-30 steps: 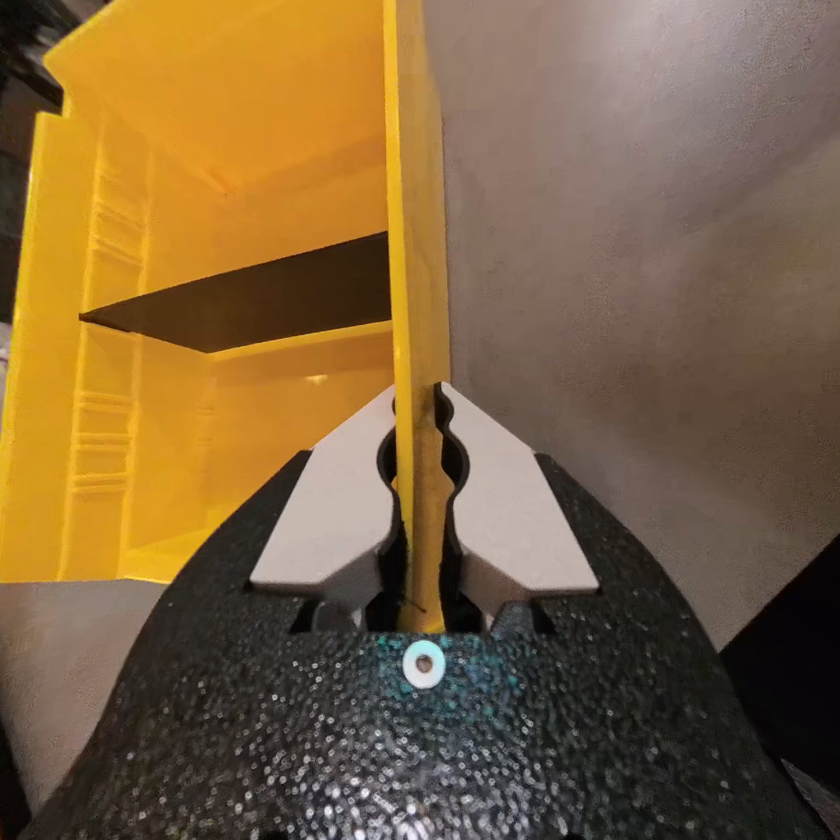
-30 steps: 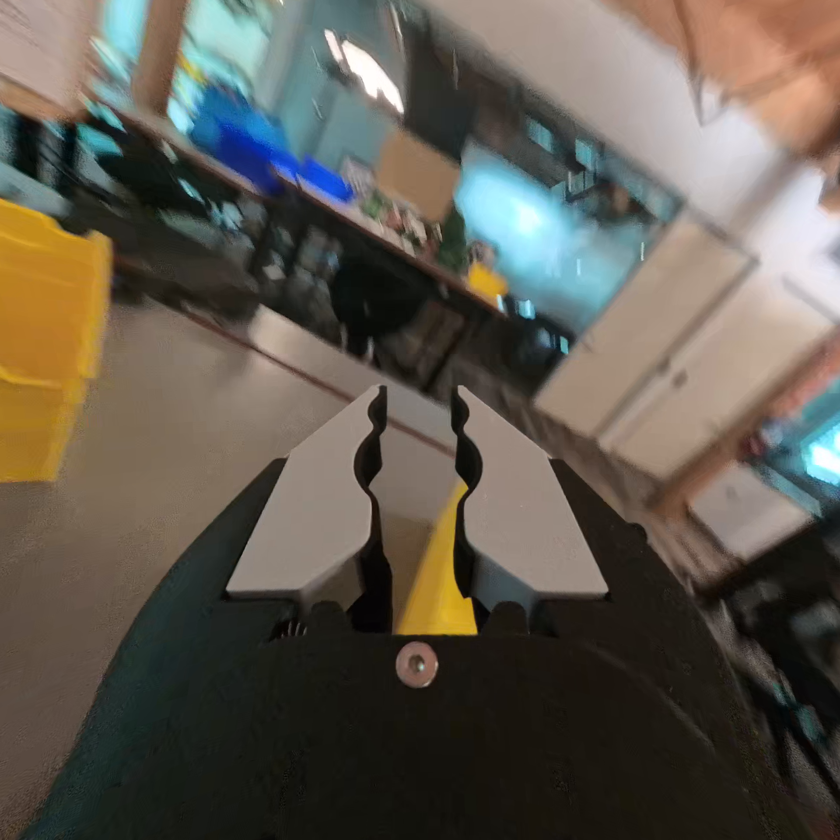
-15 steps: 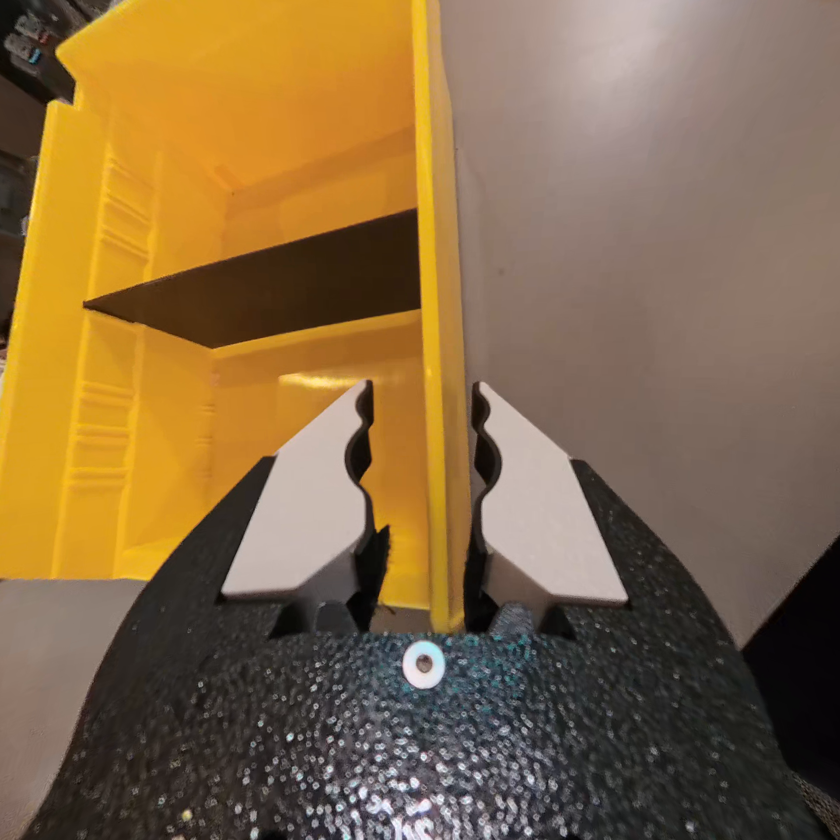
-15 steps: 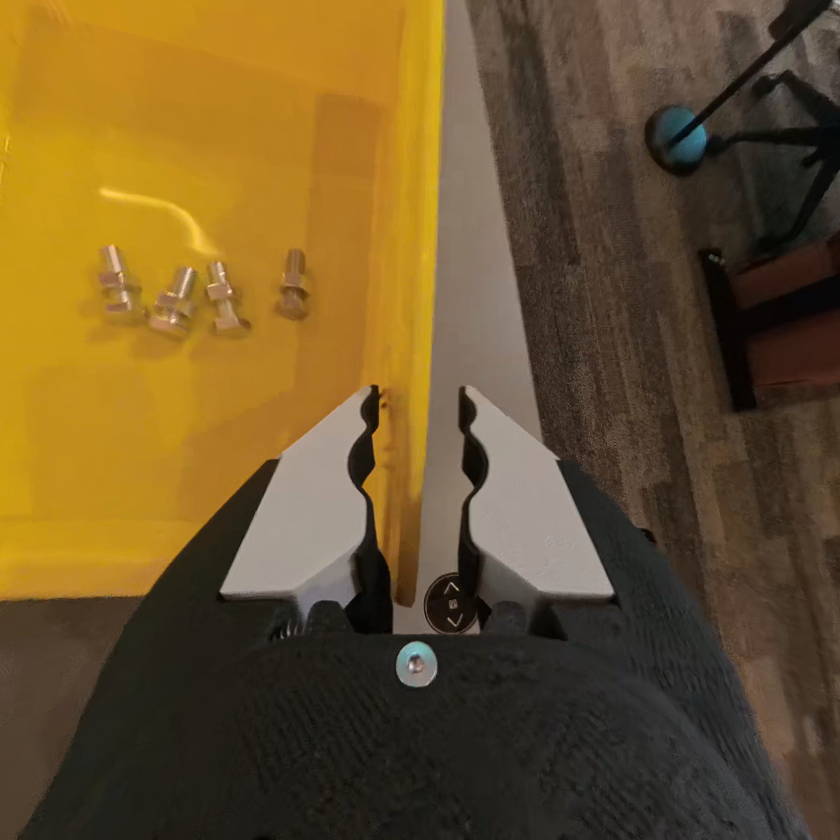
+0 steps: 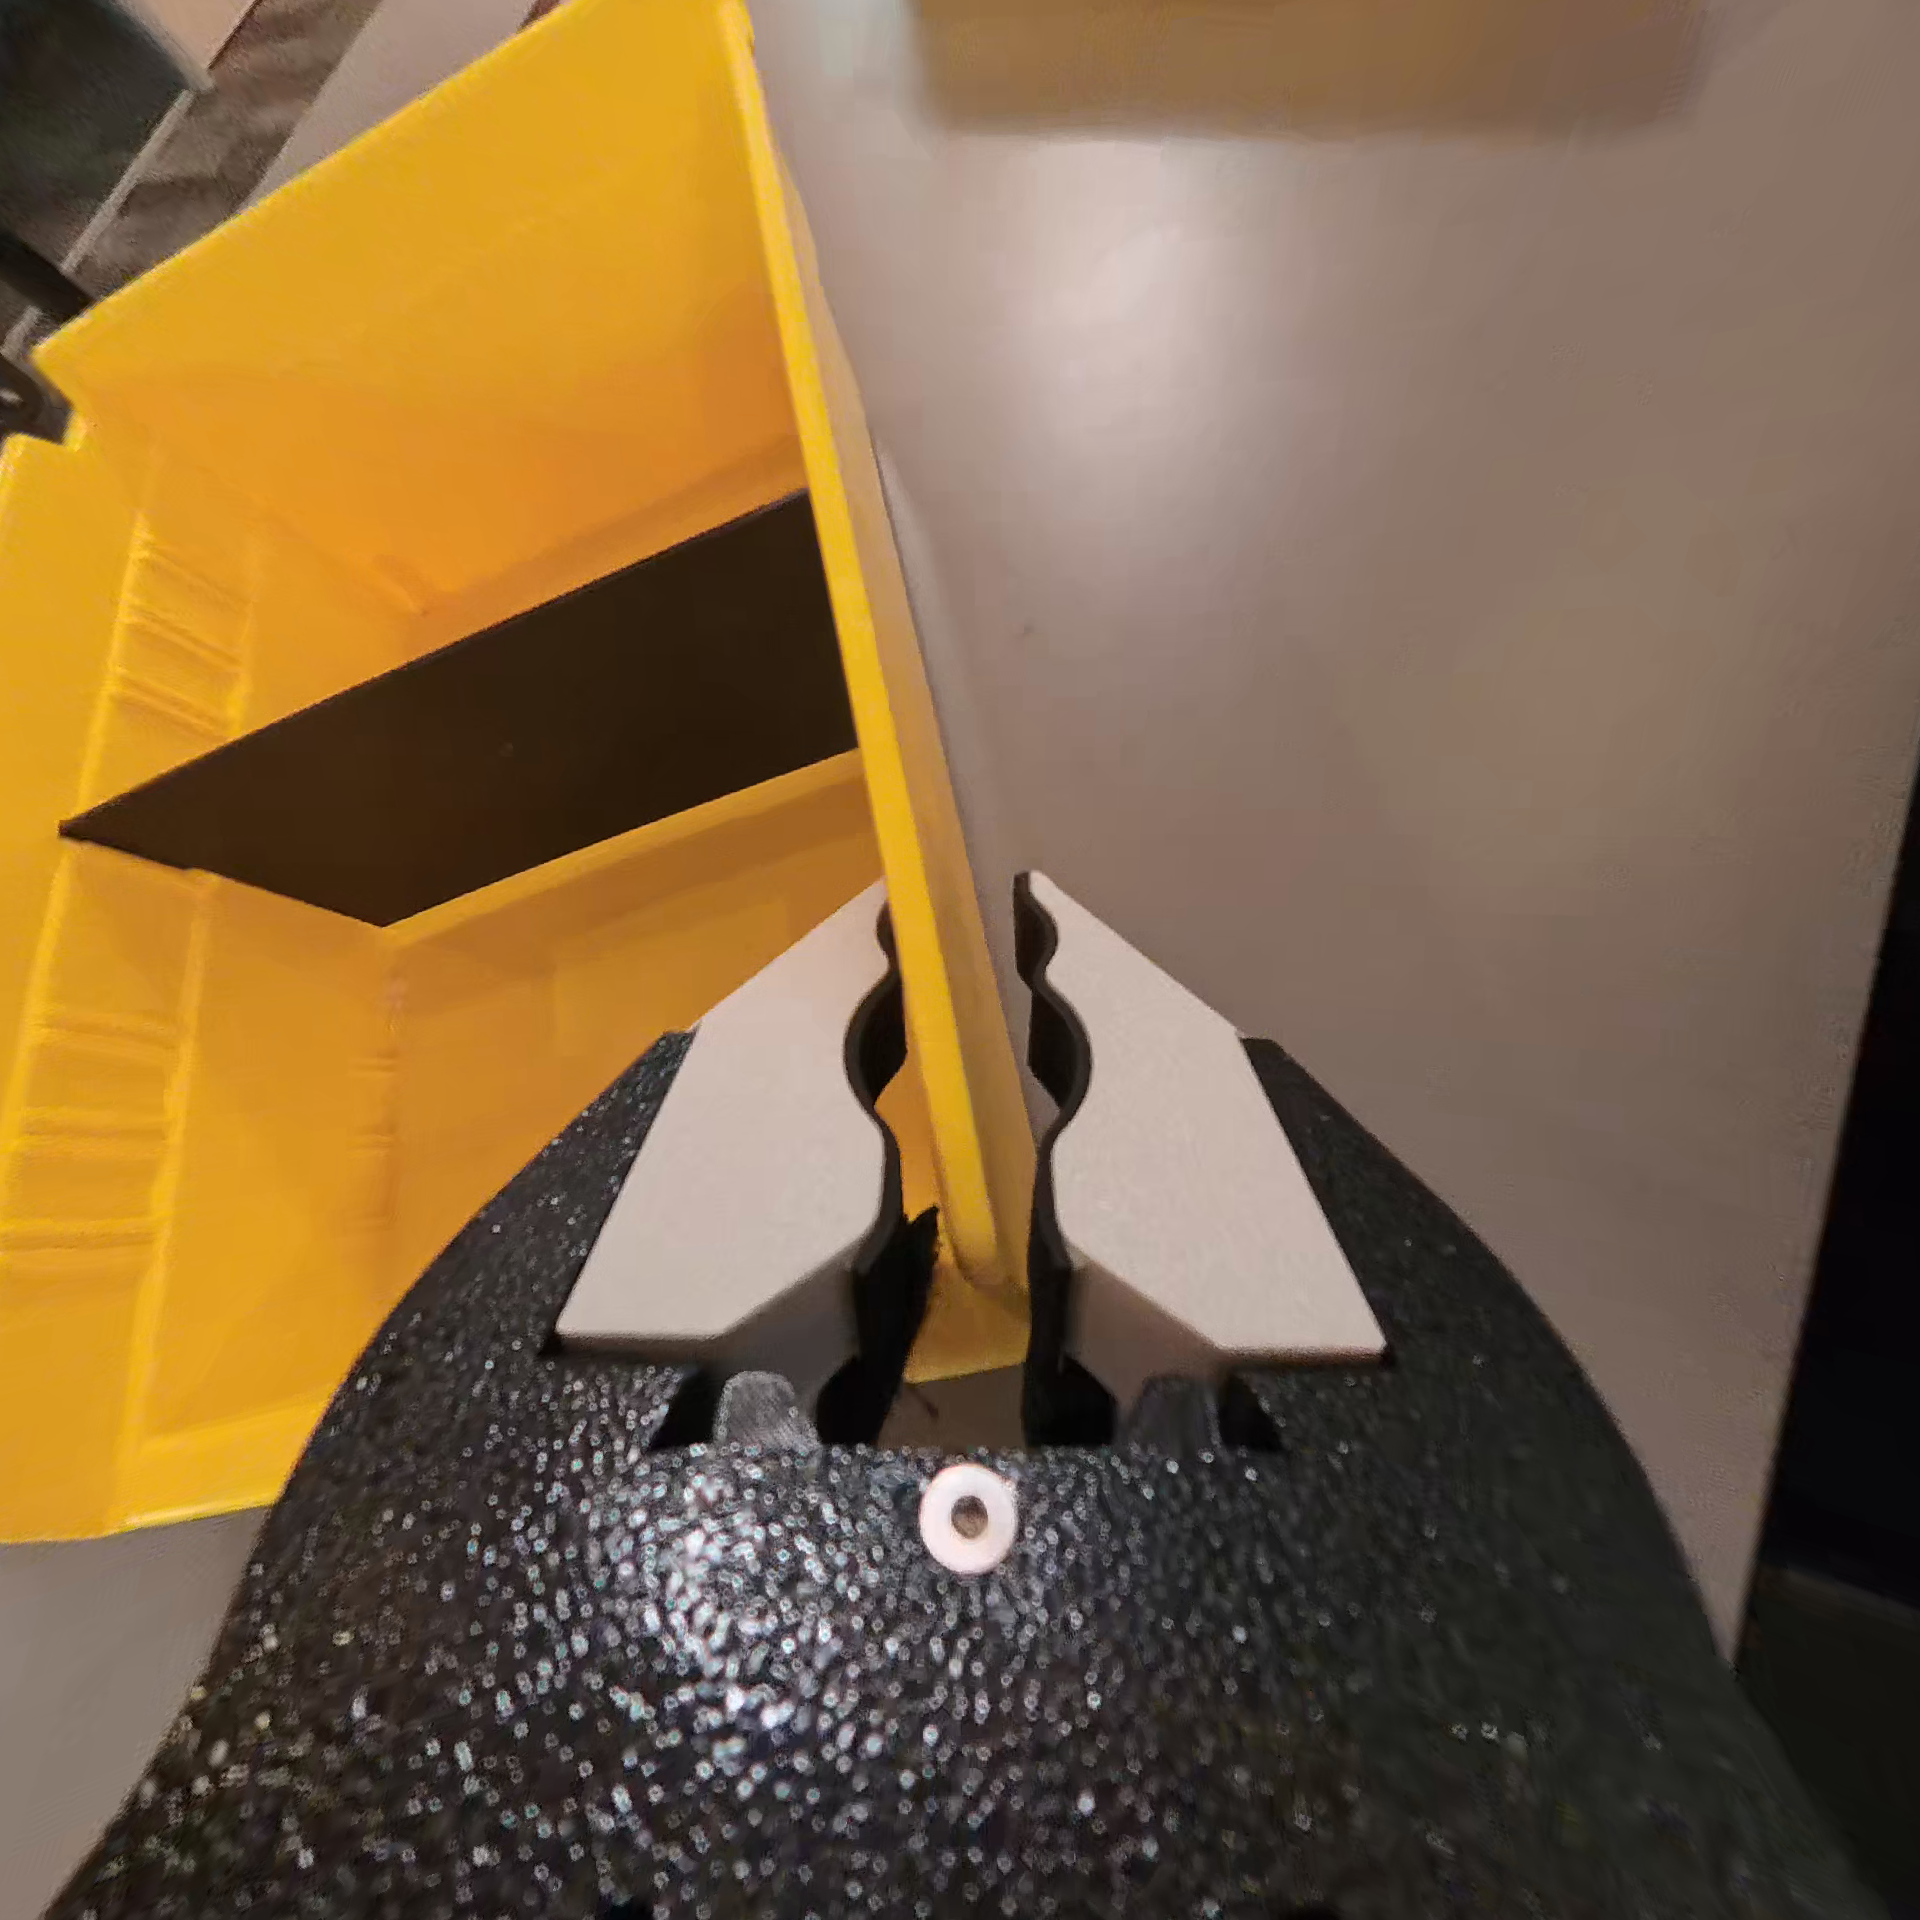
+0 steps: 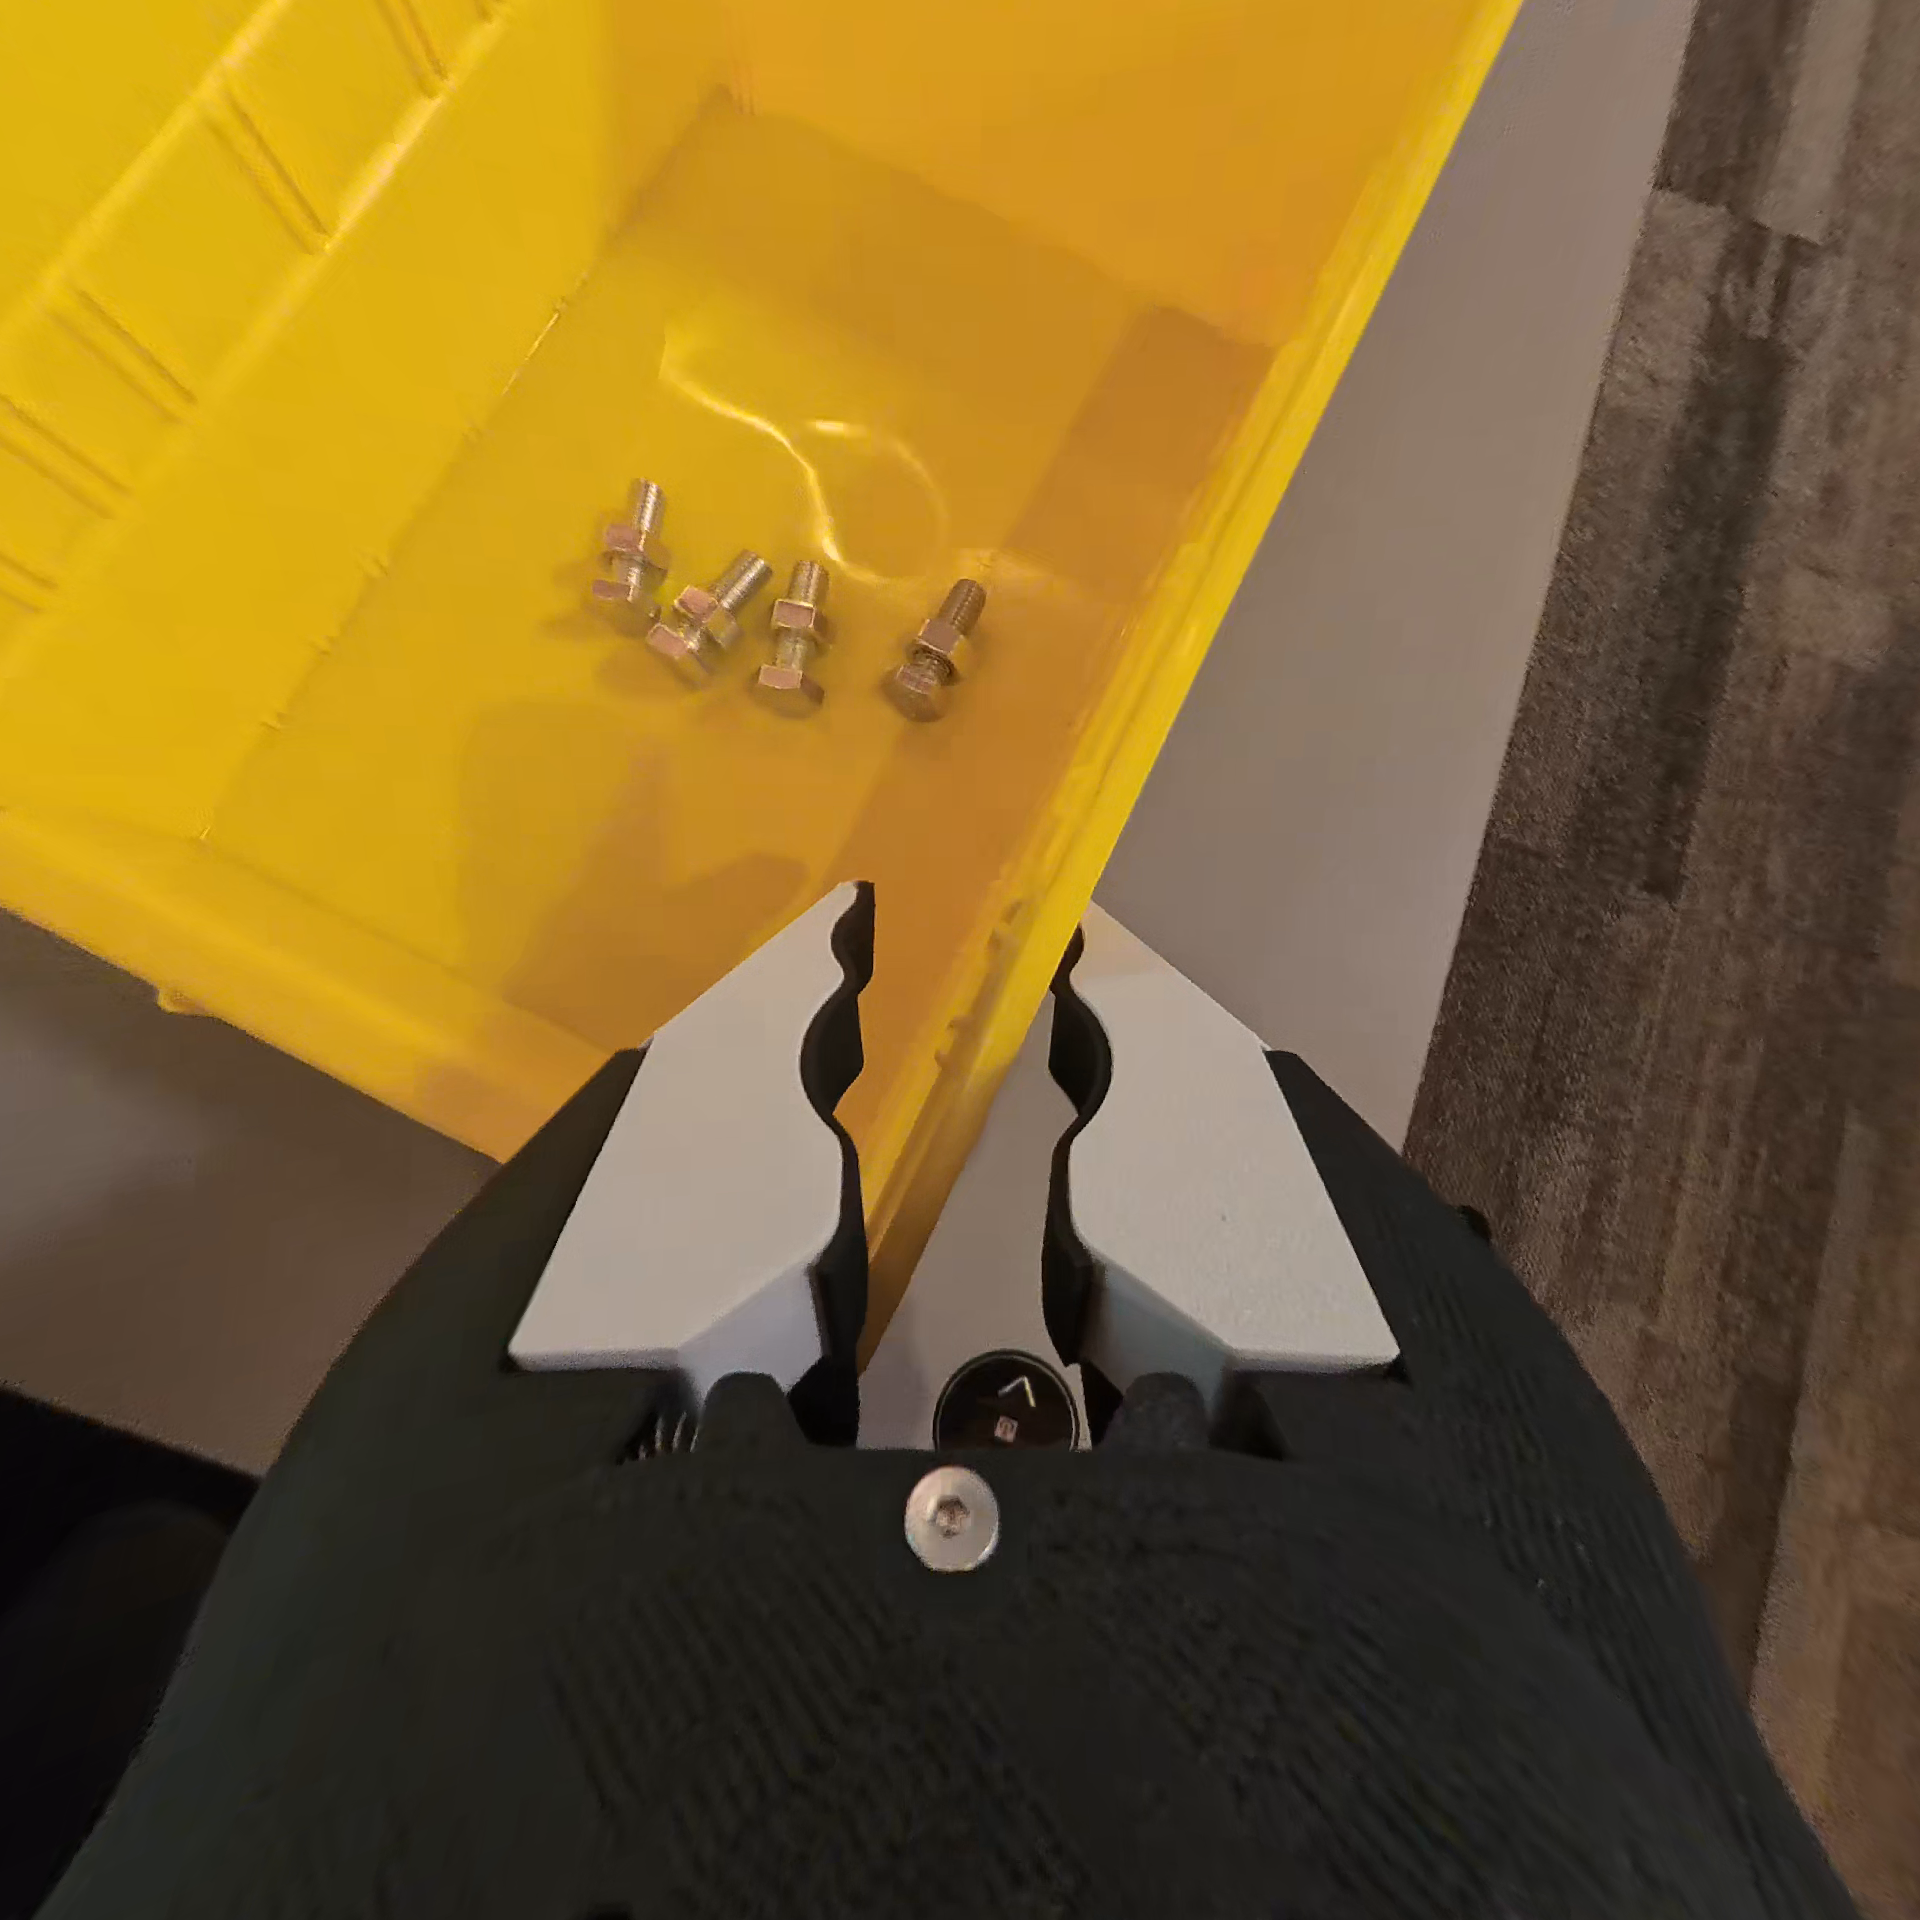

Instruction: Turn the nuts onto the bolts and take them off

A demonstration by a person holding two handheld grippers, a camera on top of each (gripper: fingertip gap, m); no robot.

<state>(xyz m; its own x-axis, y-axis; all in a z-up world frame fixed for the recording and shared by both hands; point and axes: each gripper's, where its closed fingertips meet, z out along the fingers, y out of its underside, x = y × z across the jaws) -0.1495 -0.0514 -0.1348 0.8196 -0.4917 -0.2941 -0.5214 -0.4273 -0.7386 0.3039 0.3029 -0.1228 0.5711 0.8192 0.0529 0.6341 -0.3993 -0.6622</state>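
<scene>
Several silver bolts with nuts on them (image 6: 790,644) lie on the floor of a yellow bin (image 6: 1299,499) in the right wrist view. My right gripper (image 6: 968,904) is open and straddles that bin's right wall near its front corner, well short of the bolts. In the left wrist view a yellow bin (image 5: 416,364) with a black divider (image 5: 468,769) shows no bolts. My left gripper (image 5: 953,883) has closed onto its right wall (image 5: 831,520), which runs slantwise between the jaws and touches both.
Both bins stand on a grey table (image 5: 1351,727). Its right edge is close to the bin with the bolts, with grey carpet floor (image 6: 1714,727) beyond. A round black button (image 6: 1003,1403) is set in the table between my right fingers. About 60 centimetres separates my left fingertips from my right.
My left gripper let go of the bin wall, then closed back onto it, and the wall now slants. My right gripper swung down from facing the room and now straddles the bolt bin's wall.
</scene>
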